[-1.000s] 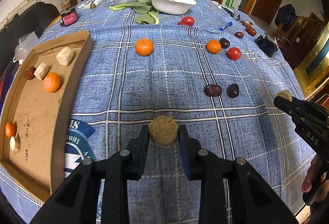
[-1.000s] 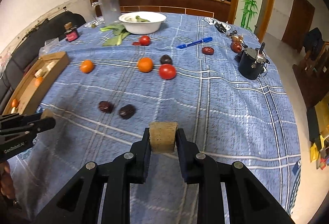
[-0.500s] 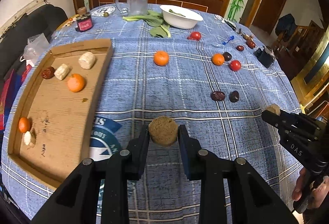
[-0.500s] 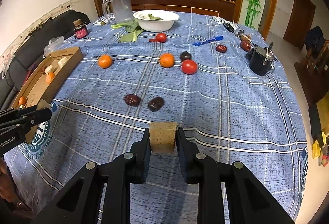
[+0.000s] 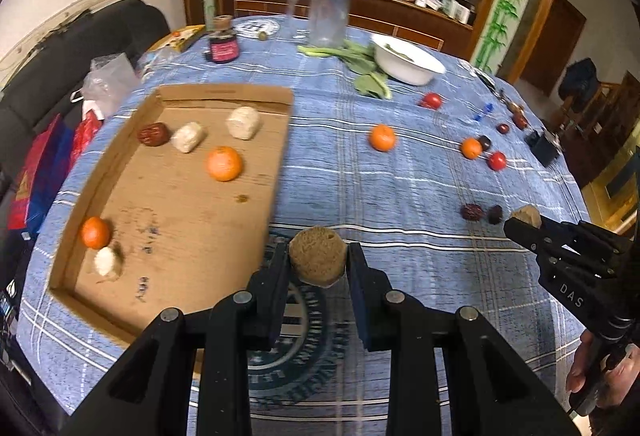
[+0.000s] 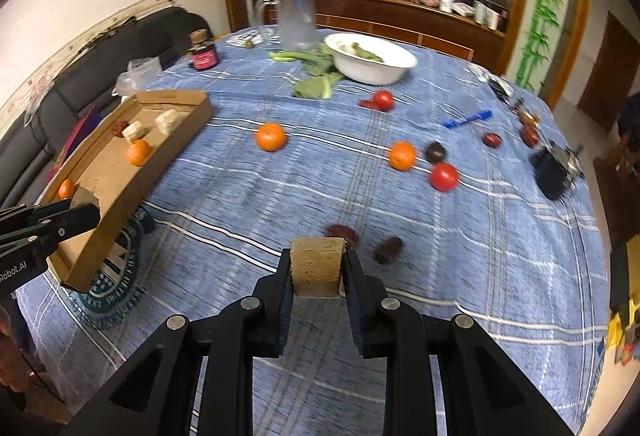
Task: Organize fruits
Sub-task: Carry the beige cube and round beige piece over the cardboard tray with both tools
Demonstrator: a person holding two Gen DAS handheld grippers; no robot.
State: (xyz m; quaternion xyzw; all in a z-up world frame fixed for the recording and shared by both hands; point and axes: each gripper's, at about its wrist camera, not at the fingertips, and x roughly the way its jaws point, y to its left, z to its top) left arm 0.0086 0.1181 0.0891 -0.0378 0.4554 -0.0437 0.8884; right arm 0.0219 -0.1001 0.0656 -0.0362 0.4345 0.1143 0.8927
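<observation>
Left wrist view: left gripper (image 5: 318, 263) clamps a round tan chunk (image 5: 317, 261) between its pads, held above the blue plaid tablecloth (image 5: 360, 188) just right of the cardboard tray (image 5: 176, 220). Tray holds two oranges, three pale chunks and a dark date. Loose on the cloth — an orange (image 5: 382, 137), another orange (image 5: 471, 148) beside a tomato (image 5: 497, 160), two dates (image 5: 472, 212). Right gripper (image 5: 524, 221) at the right edge grips a small tan piece.

Right wrist view: right gripper (image 6: 316, 272) is closed on a square tan block (image 6: 316, 266), above the cloth near two dark dates (image 6: 387, 249). White bowl (image 6: 370, 58) with greens at the far side; left gripper (image 6: 86, 206) sits by the tray's near corner.
</observation>
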